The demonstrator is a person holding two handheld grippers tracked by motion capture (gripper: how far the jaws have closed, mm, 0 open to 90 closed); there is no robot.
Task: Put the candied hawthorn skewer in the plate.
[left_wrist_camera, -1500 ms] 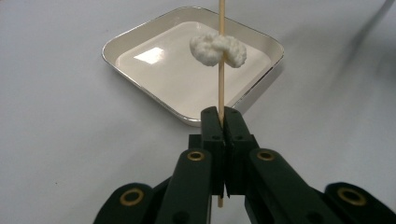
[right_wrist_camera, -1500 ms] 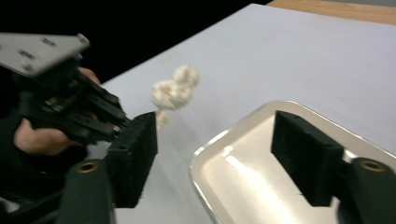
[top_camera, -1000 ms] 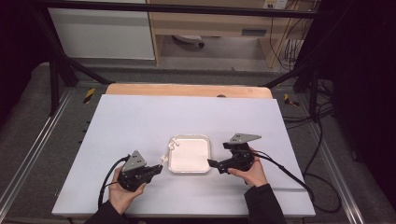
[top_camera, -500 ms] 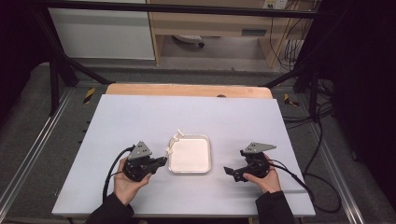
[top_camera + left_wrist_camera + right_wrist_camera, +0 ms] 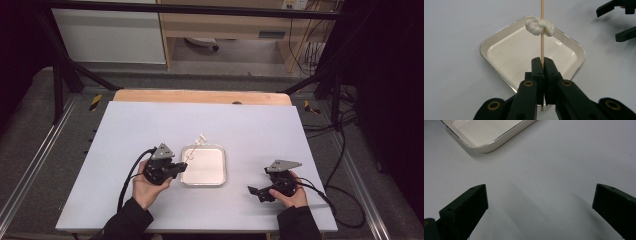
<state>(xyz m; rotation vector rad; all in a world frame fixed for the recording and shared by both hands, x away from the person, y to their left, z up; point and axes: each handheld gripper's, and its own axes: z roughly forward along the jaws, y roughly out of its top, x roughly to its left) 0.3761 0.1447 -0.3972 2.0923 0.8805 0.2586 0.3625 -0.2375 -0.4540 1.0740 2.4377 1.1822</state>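
Bright white table [image 5: 250,130], dark surroundings, soft shadows

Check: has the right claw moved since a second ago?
Yes. The right claw has pulled back from the tray, rightward and toward the person, and now rests apart from it, open.

The tray [image 5: 499,40] ahead of the left gripper [image 5: 542,62] is showing a glossy cream inside and a bright metallic rim. The skewer [image 5: 542,42] clamped there is looking like bare wood (its white lump [image 5: 539,26] rough, crumbly). The table [image 5: 564,160] is appearing matt.
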